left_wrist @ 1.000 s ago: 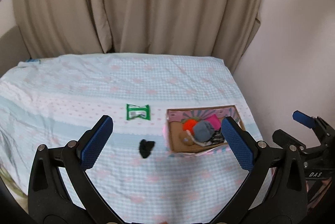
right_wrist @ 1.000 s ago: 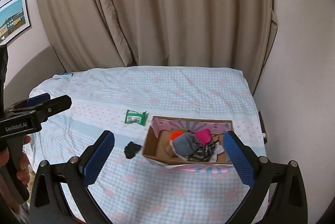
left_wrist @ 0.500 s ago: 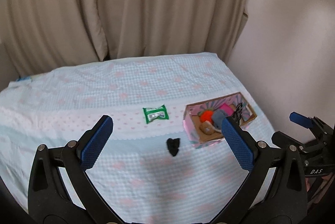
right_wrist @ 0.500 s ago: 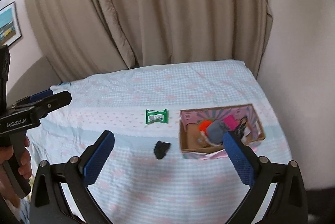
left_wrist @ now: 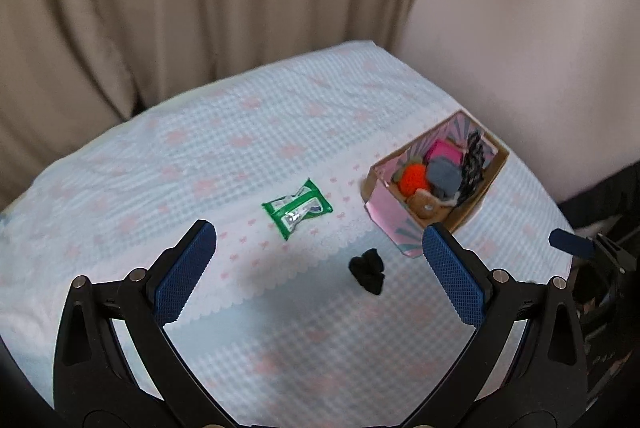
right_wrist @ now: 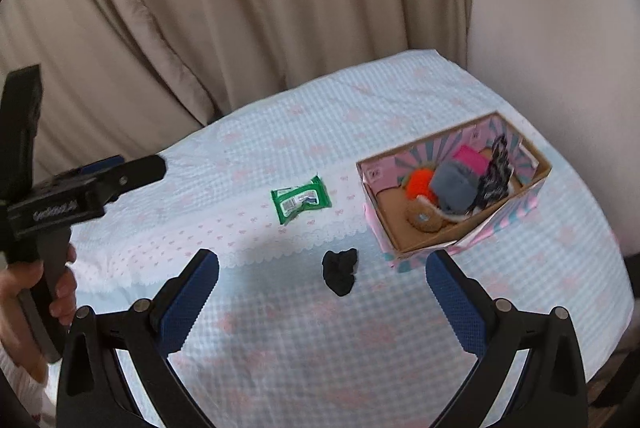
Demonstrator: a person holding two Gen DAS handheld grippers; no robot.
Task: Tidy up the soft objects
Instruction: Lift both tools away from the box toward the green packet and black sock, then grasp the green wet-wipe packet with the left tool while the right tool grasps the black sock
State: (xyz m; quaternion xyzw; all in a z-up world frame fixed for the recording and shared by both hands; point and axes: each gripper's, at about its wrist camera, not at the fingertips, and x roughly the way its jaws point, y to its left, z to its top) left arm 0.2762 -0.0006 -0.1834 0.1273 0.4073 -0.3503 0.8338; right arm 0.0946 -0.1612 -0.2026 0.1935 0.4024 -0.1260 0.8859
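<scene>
The small black crumpled piece of soft fabric is what the task turns on now: it lies loose on the pale blue checked bedspread with pink bows, just beside the near left corner of the box and apart from it.

The left gripper hangs above the bed with its blue-padded fingers spread wide and nothing between them; the black fabric sits between their tips in this view, nearer the right one. The right gripper is likewise spread wide and empty, and the fabric lies almost centred between its pads. In the right wrist view the left gripper shows at the left edge, held in the person's hand.

Further out is a flat green plastic packet with a white label, lying alone on the white scalloped band. To the right stands the open cardboard box with pink striped sides, already holding an orange pompom, a grey piece, a pink piece, a black-and-white patterned item and a tan one.

The step in hand looks like the approach to the next loose item. The next move probably calls for lowering one gripper straight over the black fabric, pinching its bulk rather than the sheet beneath, then carrying it to the box.
</scene>
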